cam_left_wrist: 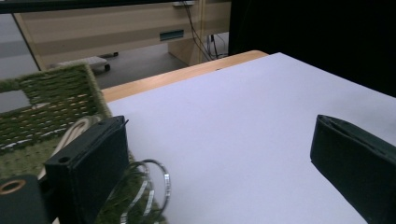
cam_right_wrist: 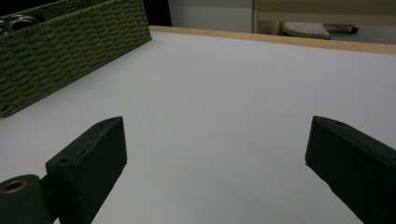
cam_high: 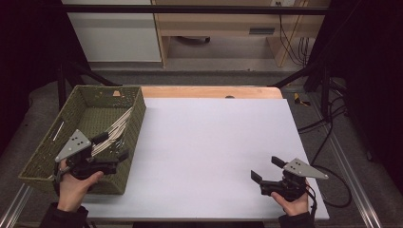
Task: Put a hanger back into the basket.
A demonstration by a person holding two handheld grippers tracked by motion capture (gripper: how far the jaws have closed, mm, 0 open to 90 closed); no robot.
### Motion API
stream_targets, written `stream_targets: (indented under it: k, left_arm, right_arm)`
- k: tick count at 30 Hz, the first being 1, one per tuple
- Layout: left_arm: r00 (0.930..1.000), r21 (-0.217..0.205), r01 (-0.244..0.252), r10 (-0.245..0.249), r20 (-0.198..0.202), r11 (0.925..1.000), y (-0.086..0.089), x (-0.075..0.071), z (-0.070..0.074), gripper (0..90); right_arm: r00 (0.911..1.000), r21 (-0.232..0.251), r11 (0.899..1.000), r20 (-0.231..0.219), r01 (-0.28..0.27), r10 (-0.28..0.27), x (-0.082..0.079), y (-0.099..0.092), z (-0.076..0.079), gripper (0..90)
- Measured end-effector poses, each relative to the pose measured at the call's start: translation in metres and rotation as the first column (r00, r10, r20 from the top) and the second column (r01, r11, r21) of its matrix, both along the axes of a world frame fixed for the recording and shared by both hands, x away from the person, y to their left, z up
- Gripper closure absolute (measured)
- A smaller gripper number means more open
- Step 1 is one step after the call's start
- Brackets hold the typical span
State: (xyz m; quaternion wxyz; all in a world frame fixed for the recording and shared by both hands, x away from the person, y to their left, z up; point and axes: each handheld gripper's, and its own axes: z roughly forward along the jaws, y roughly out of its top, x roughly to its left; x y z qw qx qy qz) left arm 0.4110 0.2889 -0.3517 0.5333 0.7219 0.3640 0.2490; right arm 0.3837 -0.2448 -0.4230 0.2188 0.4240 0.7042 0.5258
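White sheet covers the worktop (cam_high: 214,152), with a strip of bare wood along its far edge; beyond it, a pale wooden cabinet and loose black cables on the floor. Dark surroundings on both sides.

Green woven basket (cam_high: 47,156) stands at the left edge of the worktop, long axis running away from the person. Inside it lies a bundle of pale, thin sticks (cam_high: 116,127), leaning toward the right wall of the basket. In the left gripper view, a coil of shiny wire rings (cam_left_wrist: 147,189) sits at the basket rim, just beside the left-hand jaw.

Left tongs (cam_high: 114,147): held over the near right corner of the basket, jaws pointing right and slightly away. Jaws stand wide apart with nothing between them; one jaw is over the basket rim, the other over the white sheet. No contact with the sticks or rings can be made out.

Right tongs (cam_high: 266,168): held low above the near right part of the worktop, well apart from the basket, jaws pointing left and away. Jaws wide apart, empty; bare white sheet between them in the right gripper view, basket wall (cam_right_wrist: 60,56) in the far left of that view.
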Motion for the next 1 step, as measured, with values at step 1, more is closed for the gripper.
stream_targets:
  k: [1]
  left_arm:
    - [1.0,0.0,0.004,-0.004,0.003,1.0,-0.0031,-0.0009,-0.0012,4.4]
  right_arm:
    - [1.0,0.003,1.0,0.0,-0.002,0.002,0.0,-0.0004,0.0002,6.1]
